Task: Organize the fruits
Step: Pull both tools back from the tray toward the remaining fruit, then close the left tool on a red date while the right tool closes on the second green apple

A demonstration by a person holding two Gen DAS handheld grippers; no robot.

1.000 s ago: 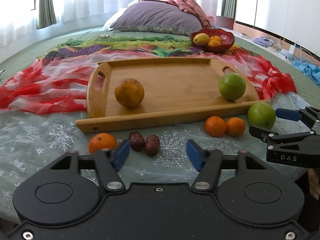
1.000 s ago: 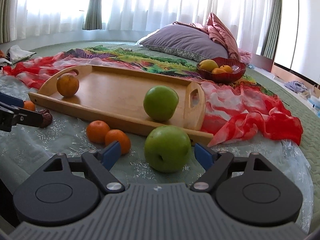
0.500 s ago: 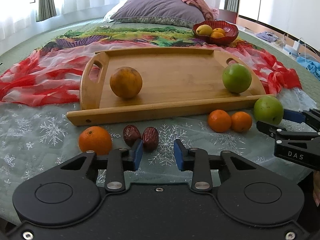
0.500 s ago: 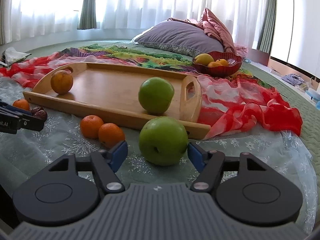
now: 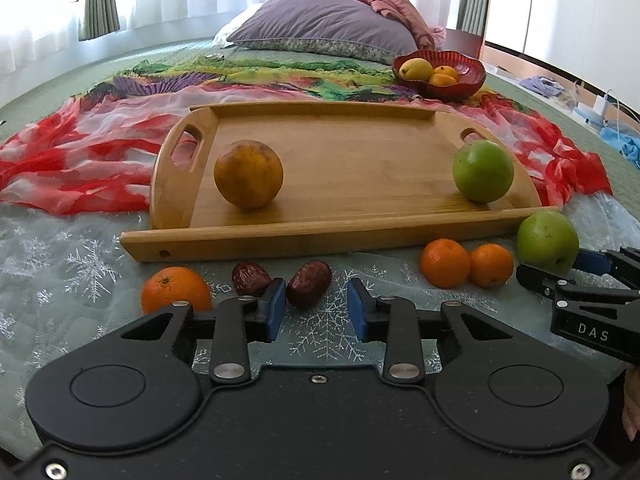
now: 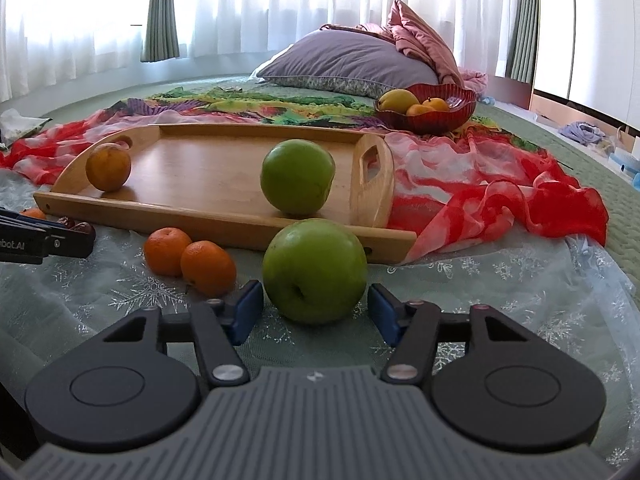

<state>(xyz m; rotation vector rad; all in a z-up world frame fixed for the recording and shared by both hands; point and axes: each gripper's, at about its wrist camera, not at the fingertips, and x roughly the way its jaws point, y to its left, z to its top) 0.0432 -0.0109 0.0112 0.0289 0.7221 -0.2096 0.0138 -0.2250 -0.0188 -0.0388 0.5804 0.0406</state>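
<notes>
Both grippers lining up picks, tray waits ahead.
R gripper [image 6: 316,312] closing round green apple [image 6: 315,270], pads not touching yet; I'd centre it first. L gripper [image 5: 316,306] narrow, unclamped, red date [image 5: 309,284] by its left pad.

Wooden tray [image 5: 360,236] on bed, holds a dull orange [image 5: 248,174] at its left end and a green apple [image 5: 483,171] at its right. Loose in front of tray: second green apple [image 6: 315,270], two small mandarins [image 5: 445,263] touching, two dark red dates [image 5: 309,284] side by side, one mandarin [image 5: 172,288] far left.
</notes>
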